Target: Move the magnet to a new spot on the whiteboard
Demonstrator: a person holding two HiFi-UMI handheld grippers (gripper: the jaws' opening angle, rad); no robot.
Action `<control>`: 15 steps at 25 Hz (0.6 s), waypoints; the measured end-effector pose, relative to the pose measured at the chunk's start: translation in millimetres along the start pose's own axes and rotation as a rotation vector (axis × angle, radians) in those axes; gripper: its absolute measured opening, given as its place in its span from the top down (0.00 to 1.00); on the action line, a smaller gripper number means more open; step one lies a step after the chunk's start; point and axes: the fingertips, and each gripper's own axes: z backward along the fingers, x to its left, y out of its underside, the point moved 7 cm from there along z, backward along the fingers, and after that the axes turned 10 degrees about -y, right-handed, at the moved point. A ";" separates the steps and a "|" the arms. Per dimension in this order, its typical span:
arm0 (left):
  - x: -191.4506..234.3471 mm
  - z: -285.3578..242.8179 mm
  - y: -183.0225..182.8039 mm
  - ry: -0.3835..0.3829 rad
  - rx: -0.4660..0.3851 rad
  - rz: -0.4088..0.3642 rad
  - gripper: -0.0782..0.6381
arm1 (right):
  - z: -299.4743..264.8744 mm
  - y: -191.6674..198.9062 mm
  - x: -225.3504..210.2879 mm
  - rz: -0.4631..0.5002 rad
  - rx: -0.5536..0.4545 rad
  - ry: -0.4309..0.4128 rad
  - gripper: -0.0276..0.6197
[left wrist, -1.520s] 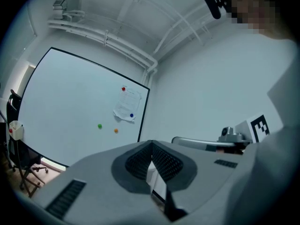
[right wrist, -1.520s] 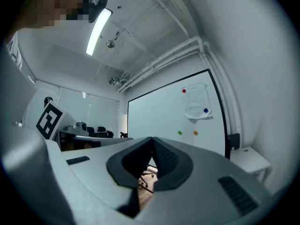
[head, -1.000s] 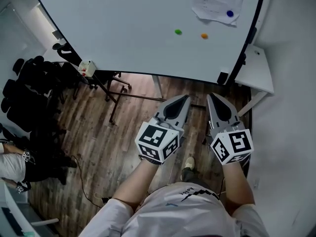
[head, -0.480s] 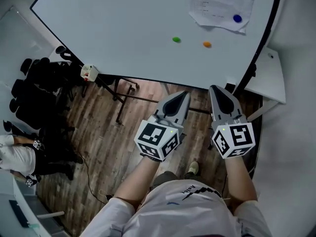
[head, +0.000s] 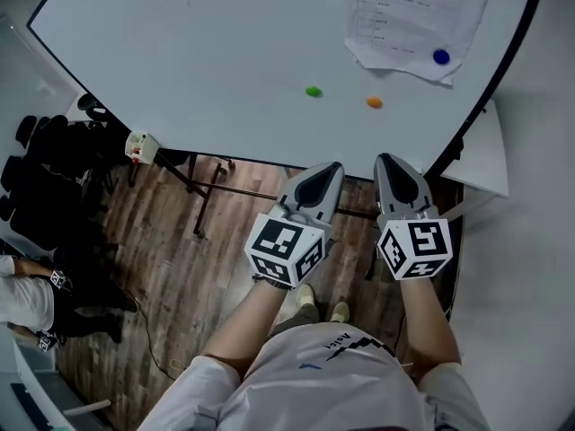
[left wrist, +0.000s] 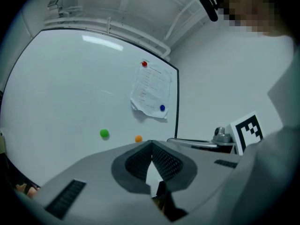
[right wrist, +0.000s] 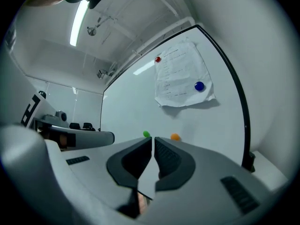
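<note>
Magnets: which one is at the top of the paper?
The red magnet, at the paper's top edge; the blue magnet pins its lower corner; green and orange sit on bare whiteboard.

Glossy whiteboard (head: 198, 52), wood-grain flr (head: 171, 268)

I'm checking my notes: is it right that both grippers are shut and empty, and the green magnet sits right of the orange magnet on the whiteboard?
Not quite: the green magnet sits left of the orange magnet on the whiteboard, as the head view shows. The left gripper and right gripper are indeed shut and empty.
</note>
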 end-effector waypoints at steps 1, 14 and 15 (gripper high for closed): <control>3.9 -6.2 -1.8 0.010 -0.002 -0.005 0.88 | -5.7 -0.4 -3.6 0.008 0.004 0.017 0.94; 46.0 -72.1 -5.8 0.121 0.010 0.011 0.88 | -73.4 9.6 -38.0 0.062 0.053 0.194 0.91; 48.3 -75.3 -5.1 0.126 0.013 0.012 0.88 | -77.4 10.8 -40.9 0.063 0.056 0.205 0.88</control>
